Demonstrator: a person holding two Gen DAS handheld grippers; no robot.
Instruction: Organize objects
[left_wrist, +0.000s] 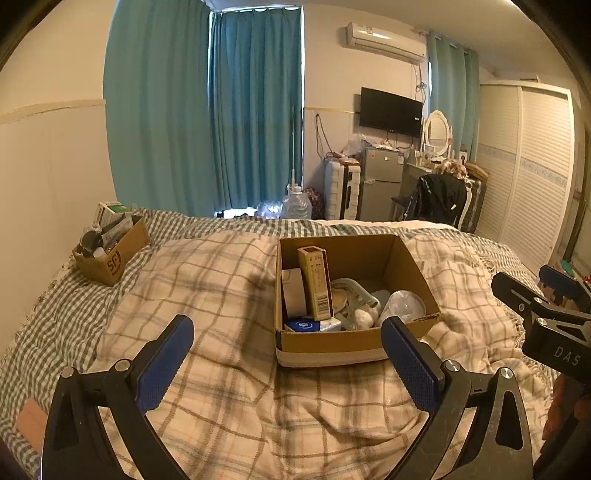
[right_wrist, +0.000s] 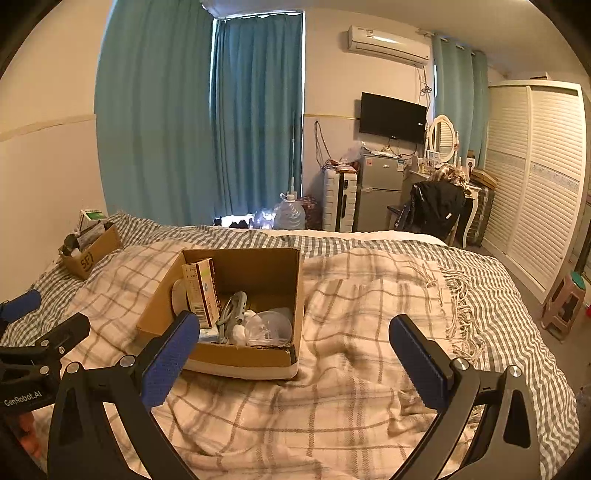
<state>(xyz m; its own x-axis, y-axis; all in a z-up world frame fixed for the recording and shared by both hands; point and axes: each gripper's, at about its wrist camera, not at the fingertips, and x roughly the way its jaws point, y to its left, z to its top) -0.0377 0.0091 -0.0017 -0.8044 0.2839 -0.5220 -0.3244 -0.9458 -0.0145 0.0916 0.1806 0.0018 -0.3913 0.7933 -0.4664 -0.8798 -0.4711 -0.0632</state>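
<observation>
Left wrist view is showing the open cardboard box (left_wrist: 354, 295) sitting on the plaid blanket (left_wrist: 229, 295), just beyond the fingertips. Its long axis is running away from the camera toward the curtains (left_wrist: 207, 110). Inside it, a tall yellow carton (left_wrist: 316, 282) is standing upright, leaning slightly, with its long axis vertical and its barcode end down. A roll of tape (left_wrist: 293, 293) is standing on edge just left of the carton; a clear plastic cup (left_wrist: 404, 306) is lying on its side at the right of the box.

The left gripper (left_wrist: 288, 350) is hovering wide open, holding nothing and touching nothing; its right blue pad (left_wrist: 410, 365) is overlapping the near right corner of the box in the picture. The right gripper (right_wrist: 295, 354) is likewise spread wide and empty, positioned right of the box, above the blanket.

Right wrist view is showing the blanket fringe (right_wrist: 461, 306) and a stool (right_wrist: 565, 306) far right of the box; only the stool's edge is appearing in the left view. Both views are showing a smaller box (left_wrist: 110, 254) well left of the main box.
</observation>
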